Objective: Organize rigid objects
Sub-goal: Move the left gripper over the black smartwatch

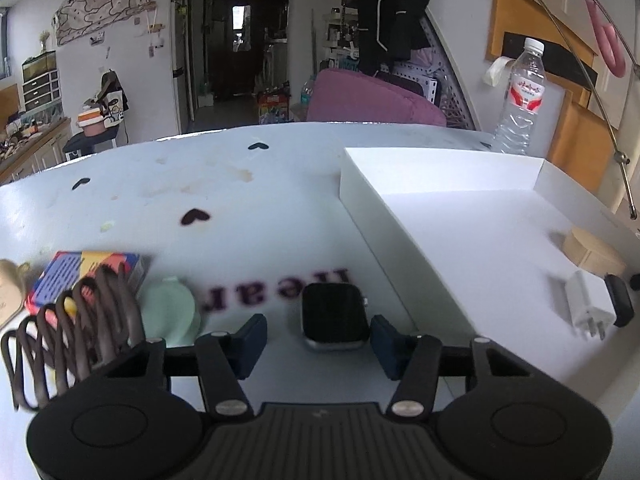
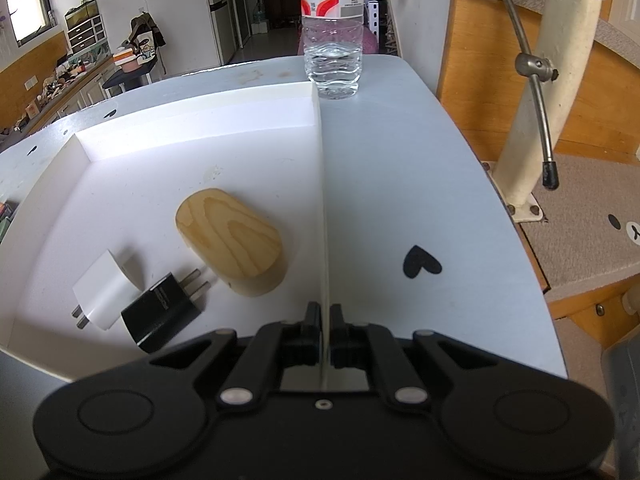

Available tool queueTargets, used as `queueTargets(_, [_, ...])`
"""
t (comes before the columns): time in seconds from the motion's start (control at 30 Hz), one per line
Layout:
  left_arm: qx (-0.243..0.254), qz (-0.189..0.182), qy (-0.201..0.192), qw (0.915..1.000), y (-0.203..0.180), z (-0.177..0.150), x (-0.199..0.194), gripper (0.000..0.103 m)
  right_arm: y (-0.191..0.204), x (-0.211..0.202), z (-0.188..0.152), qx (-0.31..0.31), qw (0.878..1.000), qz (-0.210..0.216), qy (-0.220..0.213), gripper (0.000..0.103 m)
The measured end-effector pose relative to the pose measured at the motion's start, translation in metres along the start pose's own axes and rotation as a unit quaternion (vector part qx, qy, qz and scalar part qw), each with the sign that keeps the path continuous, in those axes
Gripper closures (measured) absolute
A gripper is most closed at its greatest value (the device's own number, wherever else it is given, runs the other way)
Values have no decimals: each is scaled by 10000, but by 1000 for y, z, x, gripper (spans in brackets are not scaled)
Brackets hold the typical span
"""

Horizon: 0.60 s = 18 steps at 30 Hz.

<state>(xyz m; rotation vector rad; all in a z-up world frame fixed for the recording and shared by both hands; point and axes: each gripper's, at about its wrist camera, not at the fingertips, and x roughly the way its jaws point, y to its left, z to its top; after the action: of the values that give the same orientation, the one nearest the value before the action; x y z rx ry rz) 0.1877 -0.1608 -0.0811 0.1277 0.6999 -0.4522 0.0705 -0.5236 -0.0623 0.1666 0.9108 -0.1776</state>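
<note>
A pale blue-white table (image 1: 248, 200) is marked with black hearts (image 1: 195, 216) and dark lettering; a white tray (image 2: 192, 124) is seen on it; a black-faced watch (image 1: 334, 314) is framed in silver; a box (image 1: 86, 276) is patterned in blue, red and yellow; a mint-green disc (image 1: 172, 312) and a dark brown coil (image 1: 80, 336) are shown; pale wood grain is carried by an oval block (image 2: 232, 240); one charger (image 2: 106, 290) is white, another (image 2: 162, 312) black; a clear bottle (image 2: 333, 28) is labelled in red and white.

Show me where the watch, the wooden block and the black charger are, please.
watch (image 1: 334, 316): left wrist view, middle of its dark screen.
wooden block (image 2: 232, 236): right wrist view, middle of its top face.
black charger (image 2: 162, 312): right wrist view, top of its body.
</note>
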Motion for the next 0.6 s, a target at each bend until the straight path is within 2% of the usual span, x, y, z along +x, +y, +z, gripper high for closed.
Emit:
queueTargets(0.2, [88, -52, -66, 9999, 0, 5, 7, 57, 0, 0, 0, -4, 10000, -3, 4, 99])
queueTargets(0.37, [63, -75, -44, 9999, 2, 5, 5, 58, 0, 0, 0, -1, 10000, -7, 1, 98])
queueTargets(0.6, [143, -79, -51, 9999, 18, -13, -17, 58, 0, 0, 0, -2, 10000, 5, -3, 99])
